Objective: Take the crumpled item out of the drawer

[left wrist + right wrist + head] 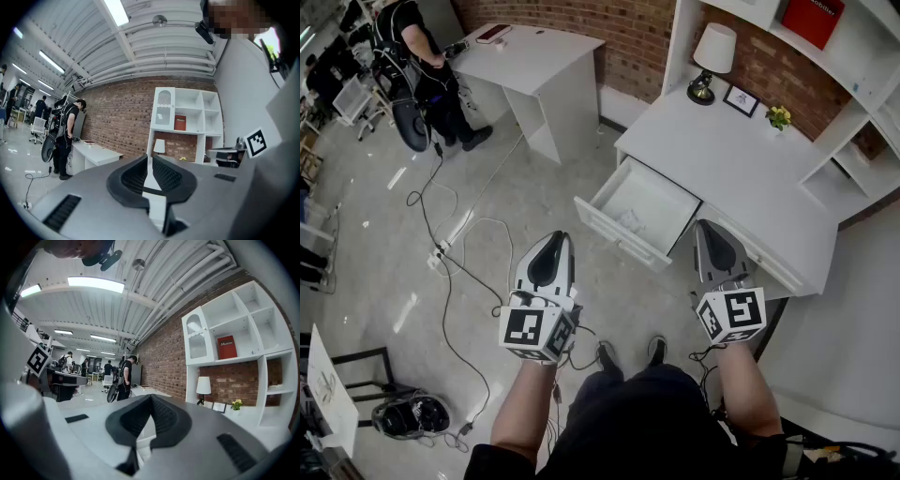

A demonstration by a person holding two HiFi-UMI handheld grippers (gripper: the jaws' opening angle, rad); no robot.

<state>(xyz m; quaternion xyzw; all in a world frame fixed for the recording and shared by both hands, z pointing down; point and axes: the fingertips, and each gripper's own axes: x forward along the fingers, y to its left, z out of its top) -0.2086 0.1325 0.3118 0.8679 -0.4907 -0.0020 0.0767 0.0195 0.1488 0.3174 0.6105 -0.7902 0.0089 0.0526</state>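
The white desk's drawer [641,212] stands pulled open, and a pale crumpled item [630,222] lies inside it. My left gripper [557,238] hangs over the floor, in front of and to the left of the drawer. Its jaws are shut with nothing in them [149,157]. My right gripper [704,227] is level with the desk's front edge, just right of the drawer, also shut and empty [151,397]. Both gripper views point out at the room rather than down into the drawer.
The white desk [722,159] carries a lamp [712,56], a small picture frame [741,100] and a potted plant [779,117]. A shelf unit with a red book [813,17] stands behind. A person [431,66] stands at a second desk [534,61]. Cables [450,253] trail across the floor.
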